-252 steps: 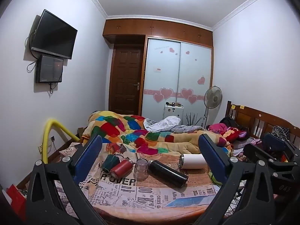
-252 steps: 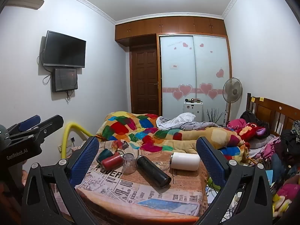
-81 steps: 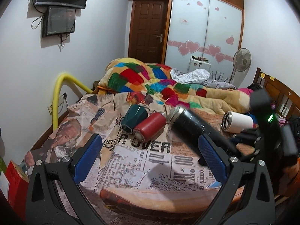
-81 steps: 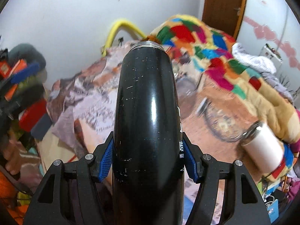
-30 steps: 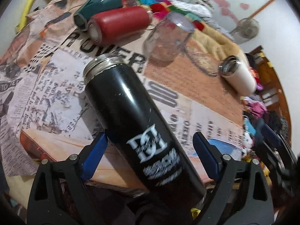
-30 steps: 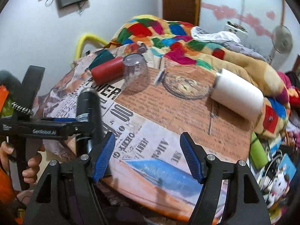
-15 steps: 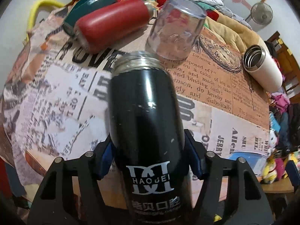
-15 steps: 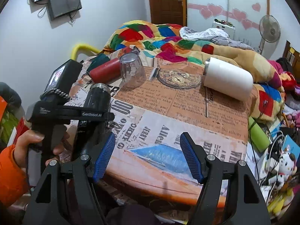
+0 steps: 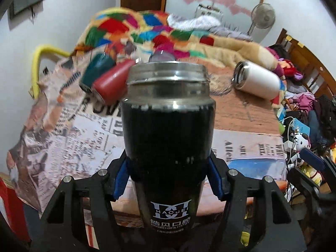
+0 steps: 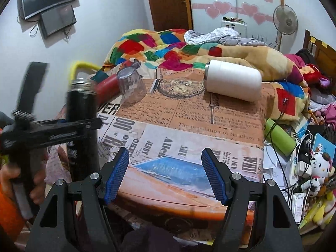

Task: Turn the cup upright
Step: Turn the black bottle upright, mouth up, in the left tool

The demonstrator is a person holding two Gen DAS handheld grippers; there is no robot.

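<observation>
My left gripper [image 9: 168, 178] is shut on the black steel cup [image 9: 168, 142], which stands upright with its open silver rim on top, held at the table's front left edge. It also shows in the right wrist view [image 10: 83, 124], clamped by the left gripper [image 10: 63, 126]. My right gripper [image 10: 166, 172] is open and empty, over the front edge of the newspaper-print table [image 10: 189, 130].
A white cup [image 10: 233, 83] lies on its side at the back right. A clear glass [image 10: 131, 87] stands upside down; a red cup [image 9: 113, 82] and a teal cup [image 9: 95, 71] lie behind it. Bed with colourful quilt [image 10: 159, 46] beyond; clutter on the right.
The left gripper has tilted the black cup from leaning to upright and lifted its view toward the room. The right gripper stays open and has barely moved.
</observation>
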